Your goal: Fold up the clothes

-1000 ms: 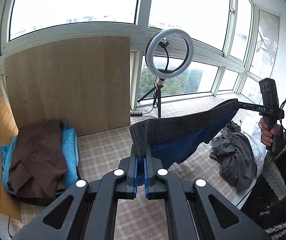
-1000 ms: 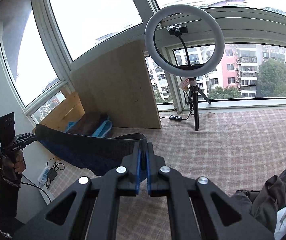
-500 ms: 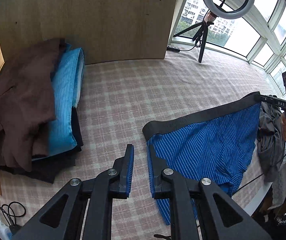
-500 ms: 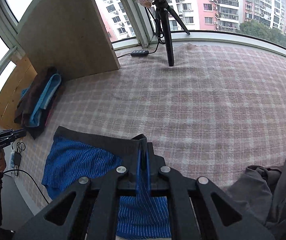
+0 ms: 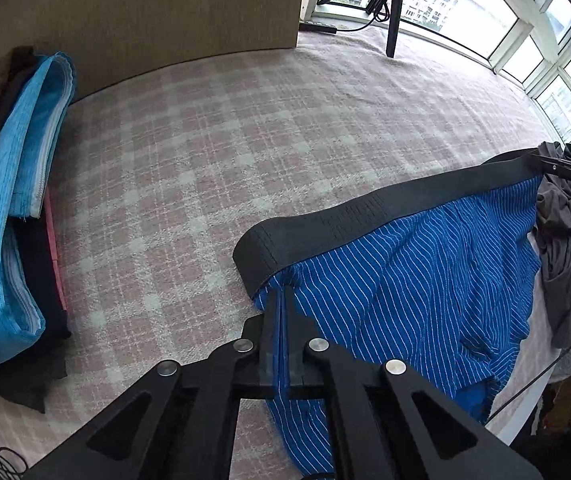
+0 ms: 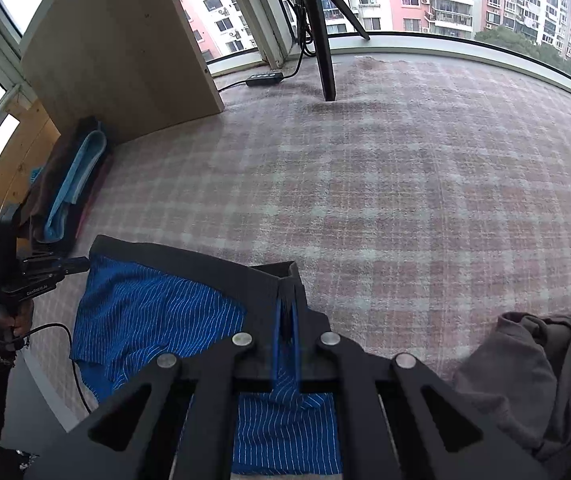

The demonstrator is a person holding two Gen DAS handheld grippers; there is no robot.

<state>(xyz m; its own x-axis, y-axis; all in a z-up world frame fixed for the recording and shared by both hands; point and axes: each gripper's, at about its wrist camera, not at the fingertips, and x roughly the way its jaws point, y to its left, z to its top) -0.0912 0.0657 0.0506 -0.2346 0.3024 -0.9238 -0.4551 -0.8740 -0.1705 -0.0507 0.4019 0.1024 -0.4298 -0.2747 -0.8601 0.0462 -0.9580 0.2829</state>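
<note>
1. The left gripper [image 5: 281, 300] is clamped on the blue white-striped shorts with a black elastic waistband [image 5: 405, 272] at their left edge
2. The right gripper [image 6: 285, 312] pinches the waistband's other end
3. The shorts lie spread at 5 o'clock on the pink checked blanket [image 5: 225, 152], their hem over its near edge
4. The folded clothes stack [image 5: 17, 208] sits at 9 o'clock, the grey garment heap [image 6: 533, 380] at 4 o'clock; open blanket lies between
</note>
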